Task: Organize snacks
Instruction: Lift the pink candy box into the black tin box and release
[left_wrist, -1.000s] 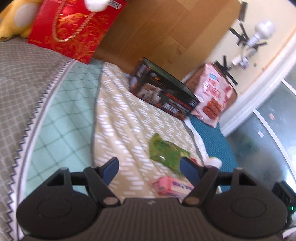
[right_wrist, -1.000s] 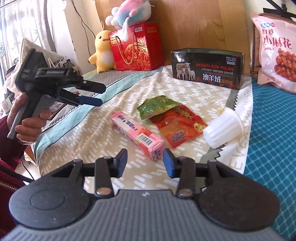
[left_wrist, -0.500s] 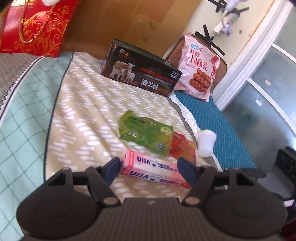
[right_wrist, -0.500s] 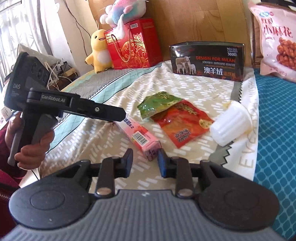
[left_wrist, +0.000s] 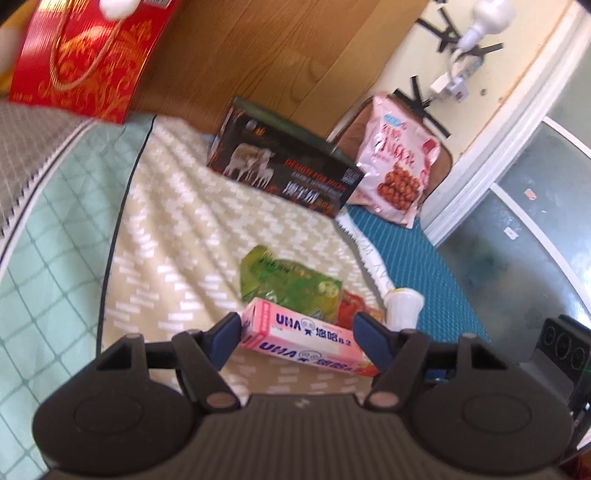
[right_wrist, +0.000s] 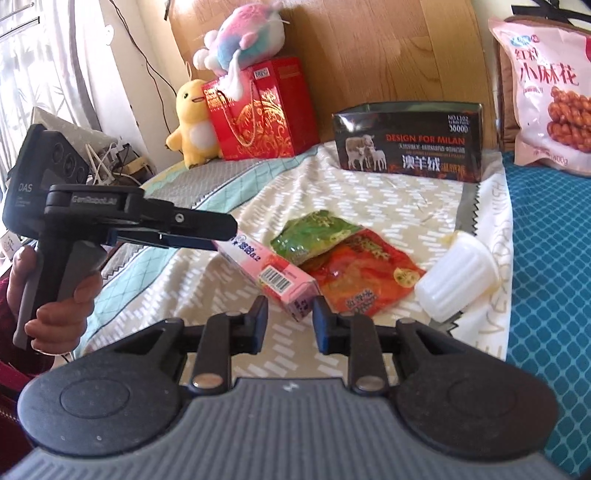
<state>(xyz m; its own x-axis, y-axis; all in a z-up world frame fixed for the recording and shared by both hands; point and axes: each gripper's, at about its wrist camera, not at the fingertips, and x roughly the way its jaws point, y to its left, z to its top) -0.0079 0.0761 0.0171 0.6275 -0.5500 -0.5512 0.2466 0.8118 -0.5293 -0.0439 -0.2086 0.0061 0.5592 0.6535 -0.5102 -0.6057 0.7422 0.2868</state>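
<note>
Left wrist view
Left gripper (left_wrist: 297, 334): jaws spread wide, nothing clamped; the fingers flank the pink carton without clearly touching it.
Pink carton (left_wrist: 304, 341): lies flat on the bedspread (left_wrist: 192, 236), its long side running across between the fingers.
Green packet (left_wrist: 286, 286): flat on the bedspread just behind the carton, partly over a red packet (left_wrist: 356, 304).
White cup (left_wrist: 403, 304): on its side near the bedspread's edge, right of the packets.
Black box (left_wrist: 288, 177): stands further back by the wooden headboard, beside a pink snack bag (left_wrist: 397, 177).

Right wrist view
Right gripper (right_wrist: 290, 323): jaws partly open, holding nothing; the carton's barcode end sits just ahead of the gap.
Pink carton (right_wrist: 271, 273): on the bedspread (right_wrist: 369, 199), slanting from the right gripper toward the left gripper (right_wrist: 201, 234).
Left gripper: its fingers reach over the carton's far end; whether they touch it cannot be told.
Red packet (right_wrist: 364, 275): right of the carton, under the green packet (right_wrist: 314, 236).
White cup (right_wrist: 456, 282): tipped over, right of the red packet.
</note>
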